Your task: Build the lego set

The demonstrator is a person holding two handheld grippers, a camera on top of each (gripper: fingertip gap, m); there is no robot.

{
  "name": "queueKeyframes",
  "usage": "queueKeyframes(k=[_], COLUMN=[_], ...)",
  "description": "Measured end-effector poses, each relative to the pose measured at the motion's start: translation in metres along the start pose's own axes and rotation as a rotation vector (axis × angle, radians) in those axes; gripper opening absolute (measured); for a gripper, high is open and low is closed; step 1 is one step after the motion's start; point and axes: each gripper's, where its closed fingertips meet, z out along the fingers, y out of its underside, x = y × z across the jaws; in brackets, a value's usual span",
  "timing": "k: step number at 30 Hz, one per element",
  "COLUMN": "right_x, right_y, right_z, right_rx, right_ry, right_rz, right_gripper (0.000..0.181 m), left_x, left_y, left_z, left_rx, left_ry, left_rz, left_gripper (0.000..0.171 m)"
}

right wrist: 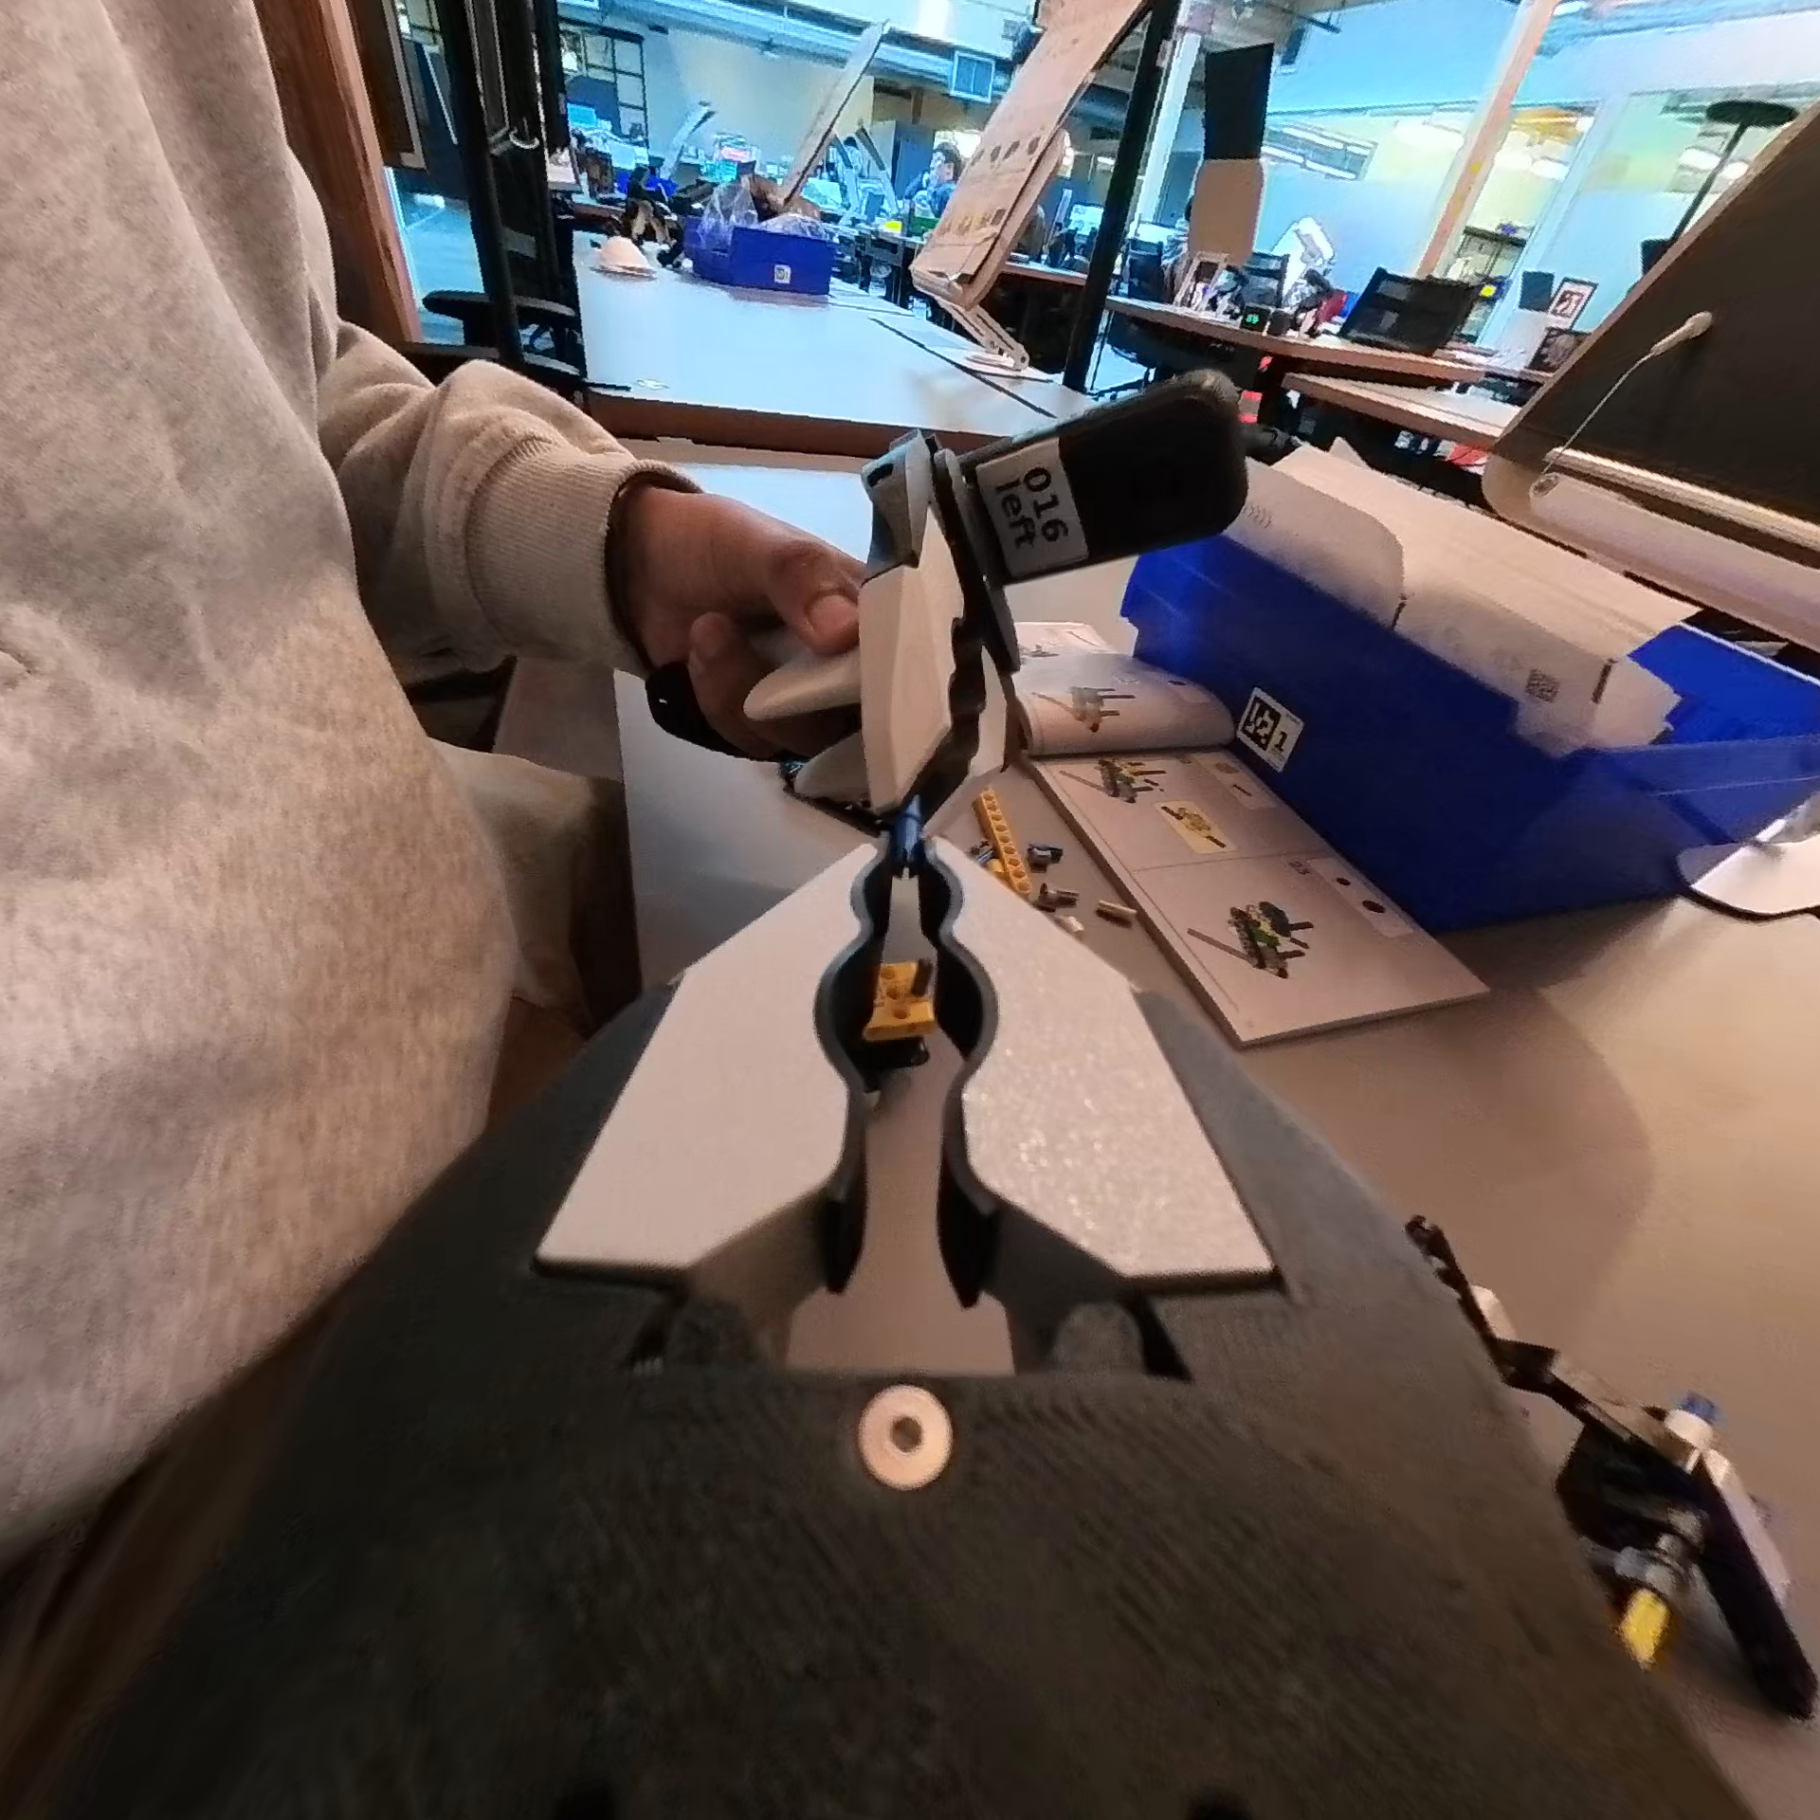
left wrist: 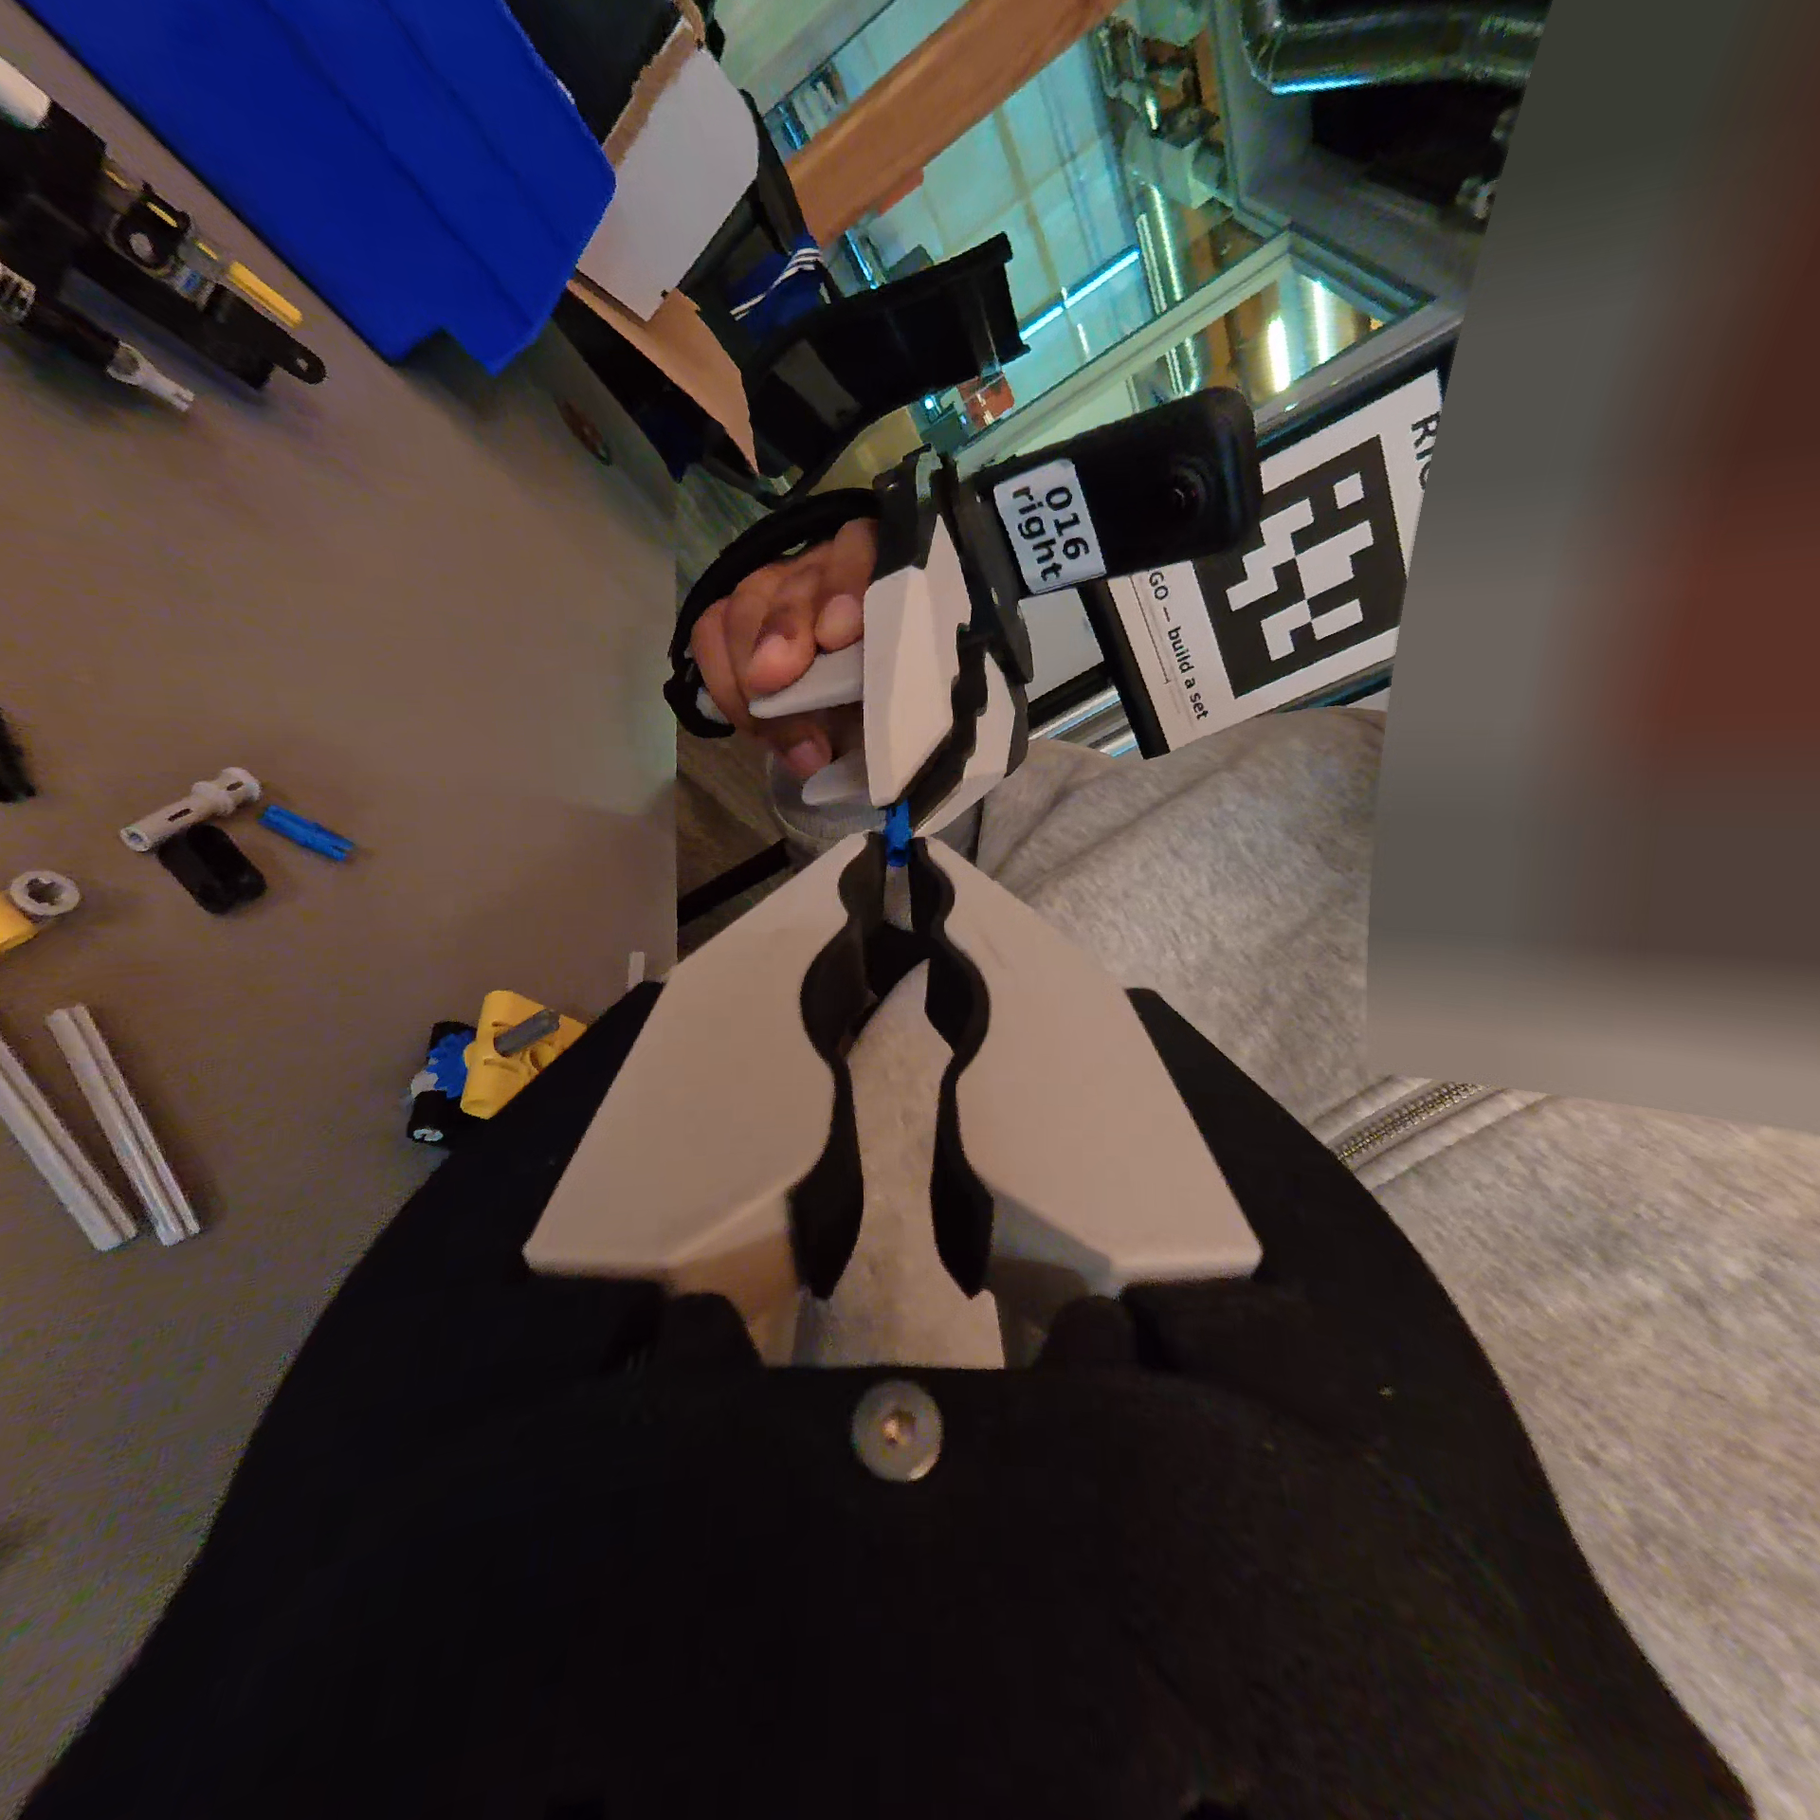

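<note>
Carefully, with my left gripper (left wrist: 891,872) and right gripper (right wrist: 906,867) both clenched tip to tip on the small blue pin (left wrist: 896,832), held in the air above the desk (left wrist: 394,591), I'd keep them aligned and press gently.

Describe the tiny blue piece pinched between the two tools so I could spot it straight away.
Start at the grey table with the blue bin, then find where the two hand-held tools meet tip to tip above its edge. There sits the small blue pin, held from both sides. Unlike the loose blue pin on the table, it is off the surface.
</note>
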Motion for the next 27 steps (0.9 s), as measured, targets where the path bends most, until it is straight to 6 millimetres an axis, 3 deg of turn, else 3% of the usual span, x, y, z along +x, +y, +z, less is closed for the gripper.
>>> queueKeyframes(k=[9,10,11,13,15,18,20,24,27], right_x=[-0.004,-0.003,-0.001,0.006,0.011,0.008,0.003,-0.004,-0.005], right_y=[0.006,0.009,0.012,0.027,0.048,0.074,0.080,0.082,0.078], right_z=[0.003,0.003,0.002,-0.001,-0.004,-0.002,0.005,0.017,0.019], right_rx=[-0.045,-0.058,-0.075,-0.129,-0.218,-0.334,-0.365,-0.391,-0.371], right_ry=[-0.034,-0.034,-0.030,-0.012,-0.020,-0.075,-0.123,-0.193,-0.220], right_rz=[0.025,0.031,0.034,0.041,0.062,0.092,0.108,0.107,0.122], right_gripper=[0.002,0.003,0.003,0.003,0.003,0.003,0.003,0.003,0.003], left_x=[-0.005,-0.007,-0.011,-0.018,-0.030,-0.056,-0.068,-0.080,-0.085], left_y=[0.007,0.006,0.003,-0.001,0.001,0.014,0.026,0.044,0.046], left_z=[0.000,-0.001,-0.003,-0.012,-0.021,-0.032,-0.032,-0.024,-0.023], left_rx=[-0.025,-0.020,-0.009,-0.005,-0.033,-0.160,-0.255,-0.360,-0.379], left_ry=[-0.030,-0.058,-0.097,-0.174,-0.274,-0.462,-0.539,-0.579,-0.604], left_rz=[0.015,0.037,0.065,0.128,0.204,0.305,0.366,0.417,0.448], left_gripper=[0.001,0.008,0.024,0.041,0.046,0.053,0.056,0.053,0.041])
